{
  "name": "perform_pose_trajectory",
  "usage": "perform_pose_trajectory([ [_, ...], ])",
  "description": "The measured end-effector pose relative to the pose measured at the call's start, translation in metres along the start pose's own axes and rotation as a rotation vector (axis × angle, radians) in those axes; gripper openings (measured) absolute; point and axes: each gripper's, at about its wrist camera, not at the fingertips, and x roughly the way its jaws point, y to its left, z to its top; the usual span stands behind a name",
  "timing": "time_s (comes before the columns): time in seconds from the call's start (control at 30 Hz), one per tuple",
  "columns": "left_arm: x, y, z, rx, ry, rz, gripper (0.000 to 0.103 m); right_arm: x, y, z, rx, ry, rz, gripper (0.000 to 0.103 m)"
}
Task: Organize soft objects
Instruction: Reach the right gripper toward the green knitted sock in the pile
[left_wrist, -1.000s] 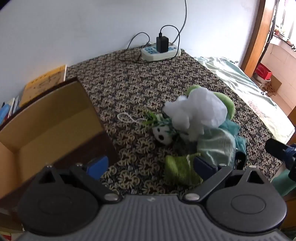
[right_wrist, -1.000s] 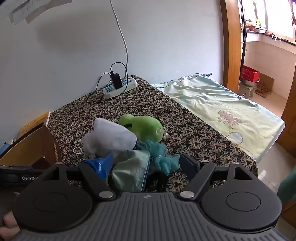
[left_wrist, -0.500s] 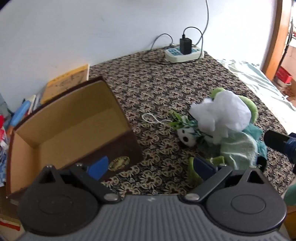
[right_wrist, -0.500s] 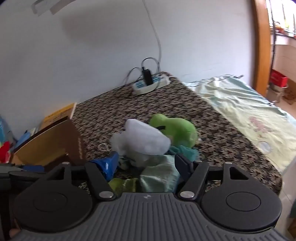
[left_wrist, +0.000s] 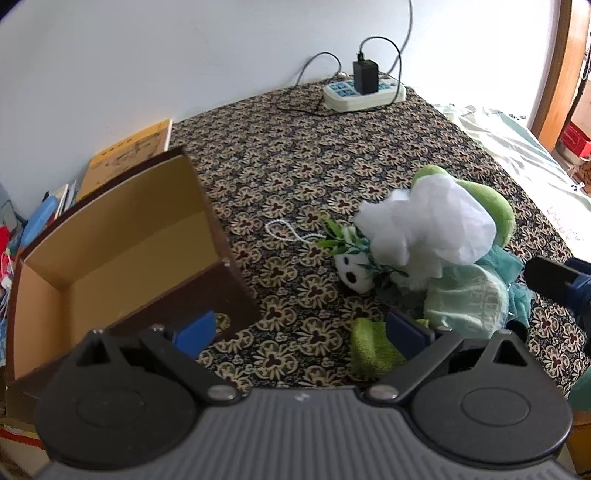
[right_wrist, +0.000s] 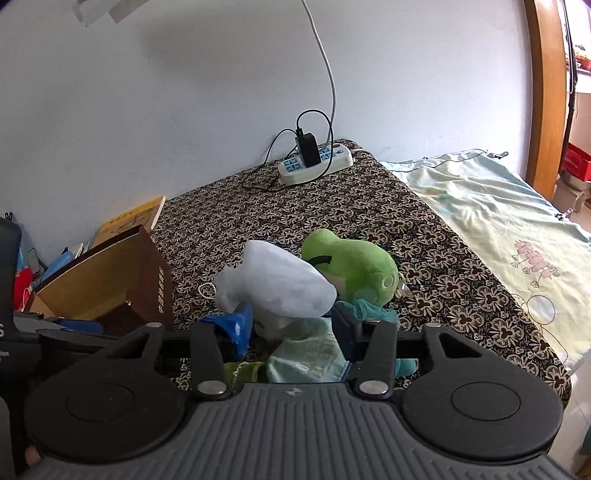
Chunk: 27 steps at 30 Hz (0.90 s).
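An open cardboard box sits at nine o'clock on the patterned table. The left gripper hovers wide open, holding nothing. At three o'clock lies the soft pile, white stuffing over a green plush. The right gripper is closing around a mint cloth.

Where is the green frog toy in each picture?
Left wrist view: the green frog toy is at the right, mostly hidden behind the white fluffy wad.
Right wrist view: the frog is near the middle, just right of the white wad.
Shared landmark: the white power strip by the wall, beyond the frog in both.
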Motion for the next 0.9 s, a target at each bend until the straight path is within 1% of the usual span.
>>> perform_pose_trajectory([
  [0.17, 0.005, -0.012, 0.002, 0.015, 0.016, -0.007, 0.098, 0.002, -0.015, 0.000, 0.027, 0.006, 0.012, 0.026],
  [0.3, 0.007, -0.016, 0.004, 0.020, 0.025, -0.007, 0.098, 0.004, -0.020, -0.001, 0.039, 0.021, 0.034, 0.025],
  [0.5, 0.011, -0.016, 0.004, 0.014, 0.041, -0.009, 0.098, 0.009, -0.027, 0.000, 0.065, 0.047, 0.071, 0.025],
  [0.63, 0.012, -0.011, 0.002, 0.006, 0.031, -0.032, 0.098, 0.012, -0.028, 0.000, 0.063, 0.064, 0.086, 0.025],
  [0.73, 0.013, 0.004, -0.005, -0.038, 0.027, -0.108, 0.098, 0.013, -0.028, -0.001, 0.040, 0.069, 0.086, 0.025],
  [0.83, 0.010, 0.024, -0.019, -0.104, -0.008, -0.218, 0.098, 0.016, -0.030, -0.001, 0.033, 0.082, 0.087, 0.025],
  [0.9, 0.010, 0.031, -0.028, -0.124, -0.019, -0.256, 0.098, 0.019, -0.032, -0.002, 0.028, 0.102, 0.100, 0.025],
])
